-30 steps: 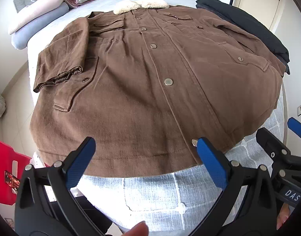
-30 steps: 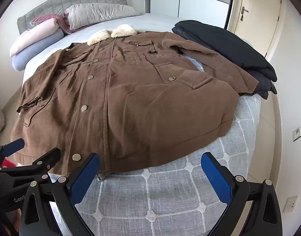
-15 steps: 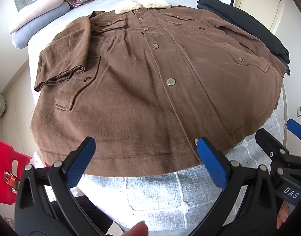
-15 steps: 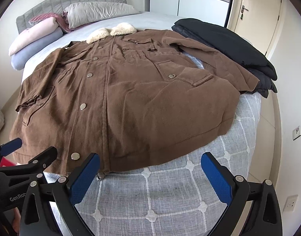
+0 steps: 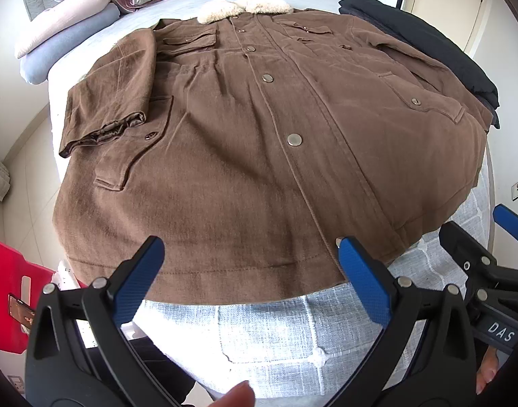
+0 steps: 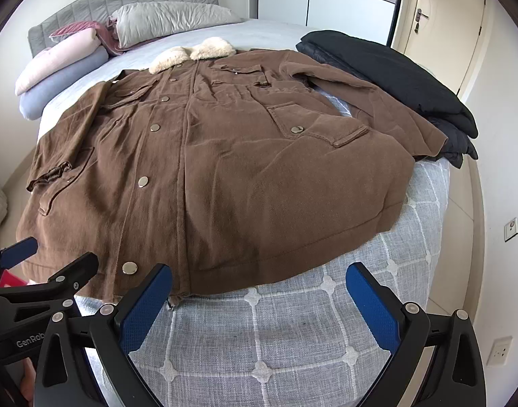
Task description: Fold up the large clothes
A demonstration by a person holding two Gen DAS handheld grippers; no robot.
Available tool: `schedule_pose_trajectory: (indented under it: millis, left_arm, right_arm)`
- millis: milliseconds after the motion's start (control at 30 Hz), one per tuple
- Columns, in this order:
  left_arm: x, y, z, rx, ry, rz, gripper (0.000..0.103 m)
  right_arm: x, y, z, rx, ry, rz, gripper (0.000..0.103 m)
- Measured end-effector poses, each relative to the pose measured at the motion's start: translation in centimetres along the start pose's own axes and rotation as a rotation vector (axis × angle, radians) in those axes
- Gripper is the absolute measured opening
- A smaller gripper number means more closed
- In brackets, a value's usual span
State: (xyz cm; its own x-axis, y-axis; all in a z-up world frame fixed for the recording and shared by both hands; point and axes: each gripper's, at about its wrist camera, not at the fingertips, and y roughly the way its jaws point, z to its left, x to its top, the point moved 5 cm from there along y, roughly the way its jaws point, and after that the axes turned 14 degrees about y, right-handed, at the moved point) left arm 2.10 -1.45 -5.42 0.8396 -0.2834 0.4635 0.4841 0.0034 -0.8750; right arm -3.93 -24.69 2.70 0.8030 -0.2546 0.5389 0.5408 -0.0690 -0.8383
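Note:
A large brown coat [image 5: 245, 142] with a cream fleece collar [image 5: 245, 8] lies buttoned and spread flat on the bed, hem towards me; it also shows in the right wrist view [image 6: 225, 169]. Its left sleeve [image 5: 113, 91] is folded over the body; the right sleeve [image 6: 377, 101] stretches out to the side. My left gripper [image 5: 248, 264] is open and empty just above the hem. My right gripper [image 6: 259, 291] is open and empty over the blanket [image 6: 293, 339] near the hem's right part.
A folded black garment [image 6: 394, 78] lies to the right of the coat. Pillows and rolled bedding [image 6: 72, 68] sit at the headboard. A red object [image 5: 8, 291] stands left of the bed. The bed's edges drop off left, right and near.
Both grippers have moved slightly forward towards the coat's hem. The coat has not moved, and both grippers stay open.

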Motion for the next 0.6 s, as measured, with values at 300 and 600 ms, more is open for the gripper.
schedule_pose_trajectory:
  millis: [300,600]
  left_arm:
    - [-0.14,0.09,0.07,0.001,0.002,0.002,0.102]
    - [-0.09,0.08,0.04,0.001,0.004,0.001,0.102]
  right_arm:
    - [-0.12,0.05,0.05,0.002,-0.002,0.005,0.103]
    - [-0.15,0.08,0.03,0.002,-0.002,0.006,0.103]
